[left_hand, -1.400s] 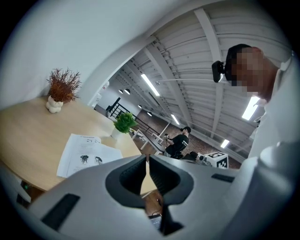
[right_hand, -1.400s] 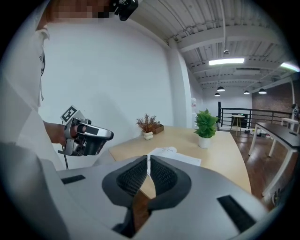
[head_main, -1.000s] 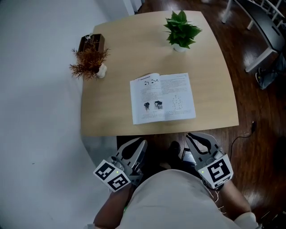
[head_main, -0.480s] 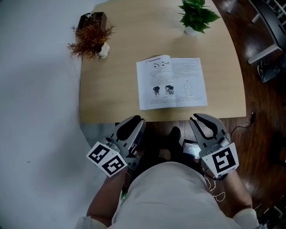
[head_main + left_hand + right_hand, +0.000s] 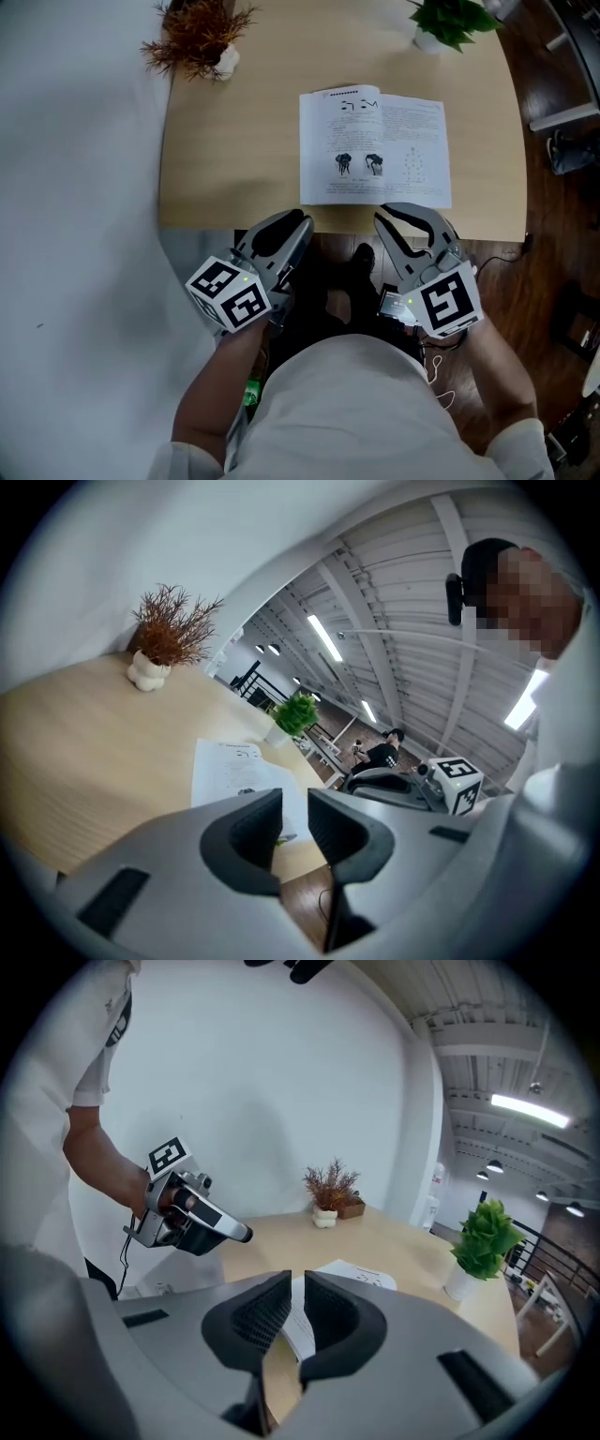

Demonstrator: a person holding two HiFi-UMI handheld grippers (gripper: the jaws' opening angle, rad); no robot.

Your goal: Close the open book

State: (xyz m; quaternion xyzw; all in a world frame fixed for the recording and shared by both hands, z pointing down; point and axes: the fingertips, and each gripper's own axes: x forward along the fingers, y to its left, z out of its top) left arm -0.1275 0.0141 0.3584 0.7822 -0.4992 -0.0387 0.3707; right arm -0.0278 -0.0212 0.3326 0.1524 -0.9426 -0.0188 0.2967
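The open book (image 5: 375,145) lies flat on the wooden table (image 5: 234,141), its white printed pages up, near the front edge. It also shows in the left gripper view as the book (image 5: 230,771) and in the right gripper view as the book (image 5: 361,1277). My left gripper (image 5: 298,223) hovers at the table's front edge, left of the book; its jaws have just been opening and nothing is between them (image 5: 293,803). My right gripper (image 5: 382,217) is at the edge just below the book, its jaws a narrow gap apart and empty (image 5: 297,1288).
A dried reddish plant (image 5: 202,33) in a white pot stands at the table's far left. A green potted plant (image 5: 455,19) stands at the far right. Dark wood floor (image 5: 553,234) lies to the right. The person's body fills the lower part of the head view.
Both grippers have come forward to the table's front edge, close below the book. The left jaws have parted. The book lies as before.
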